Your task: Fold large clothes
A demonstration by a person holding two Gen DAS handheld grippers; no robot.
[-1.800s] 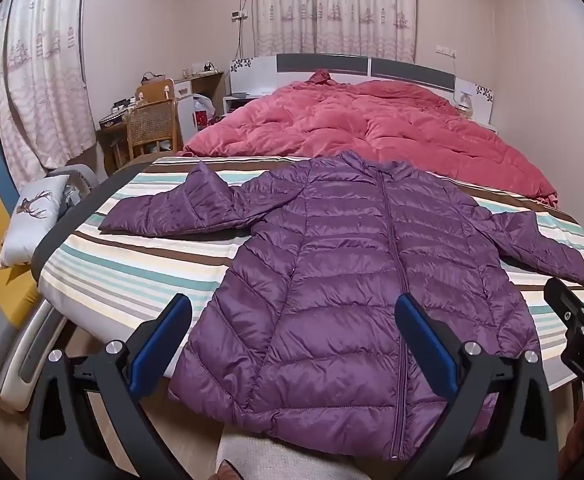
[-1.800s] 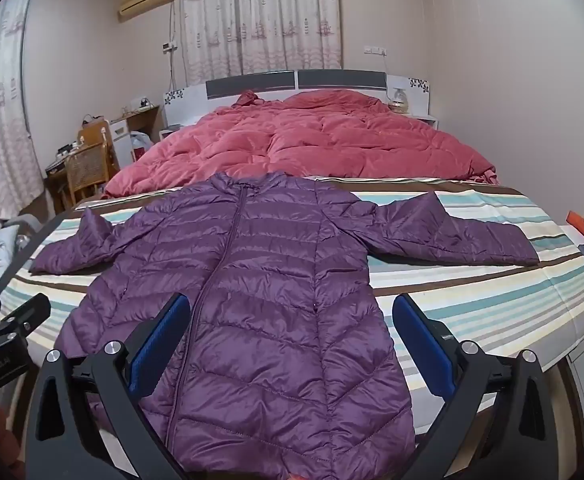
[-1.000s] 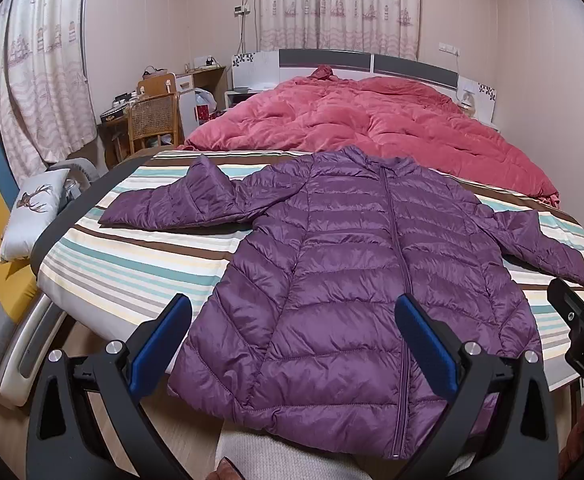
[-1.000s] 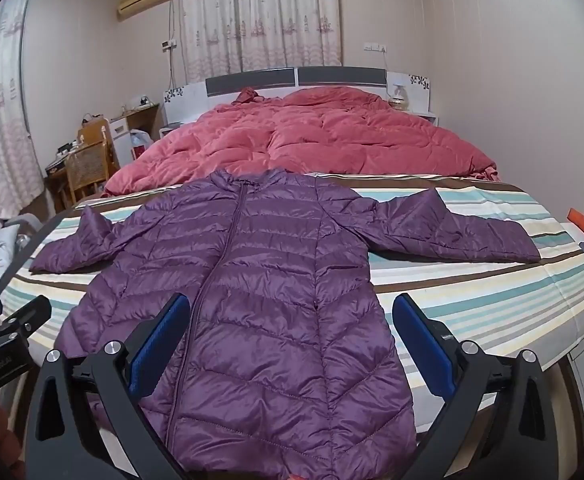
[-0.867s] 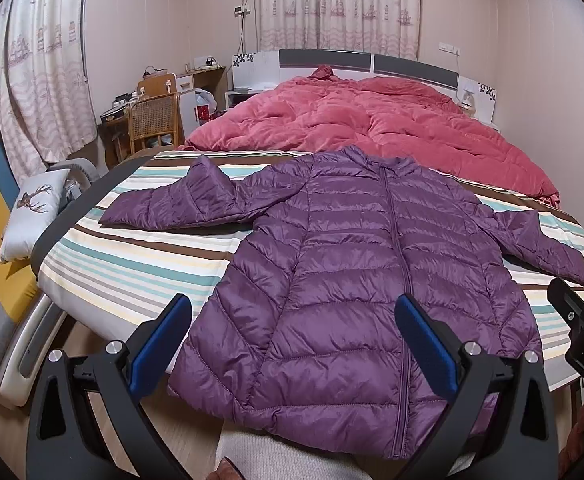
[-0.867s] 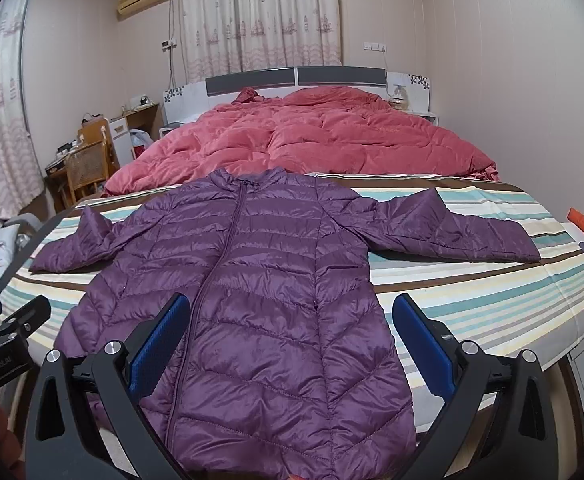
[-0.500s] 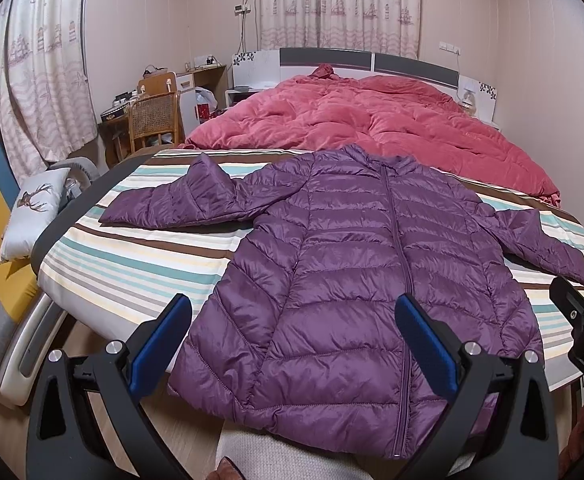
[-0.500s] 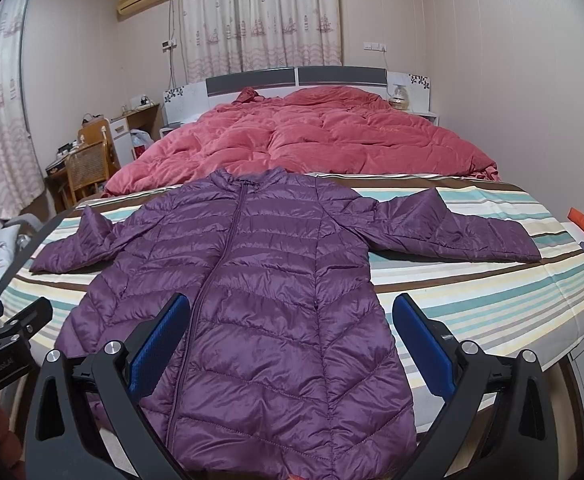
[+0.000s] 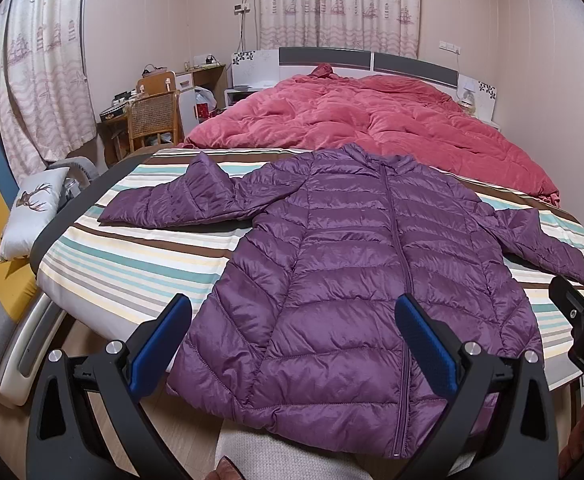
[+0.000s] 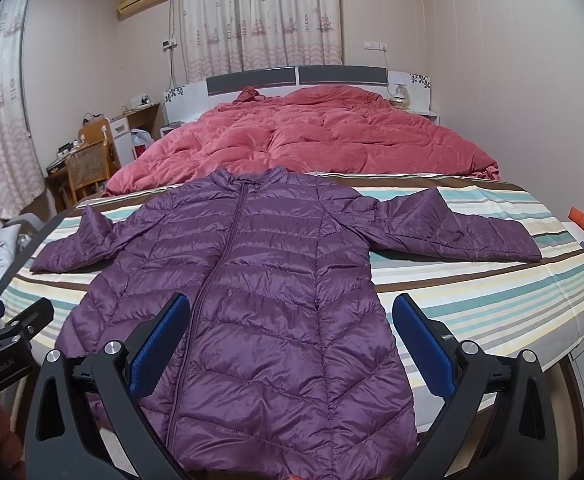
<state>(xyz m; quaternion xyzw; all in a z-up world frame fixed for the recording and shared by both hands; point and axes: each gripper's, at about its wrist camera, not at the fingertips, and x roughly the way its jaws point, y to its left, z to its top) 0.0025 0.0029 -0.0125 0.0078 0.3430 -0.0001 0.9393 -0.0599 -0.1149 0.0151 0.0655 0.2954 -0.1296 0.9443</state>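
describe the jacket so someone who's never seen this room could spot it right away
Start at the big bed with the striped sheet. On its near end, in front of the bunched red quilt, lies the jacket, front up and zipped, both sleeves spread out sideways. It is the only purple thing there, shiny and quilted in puffy rows, and its hem hangs over the foot edge.

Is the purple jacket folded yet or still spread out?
Spread out: the purple jacket lies flat, zipped, on the striped bedspread, both sleeves stretched sideways, no fold made.
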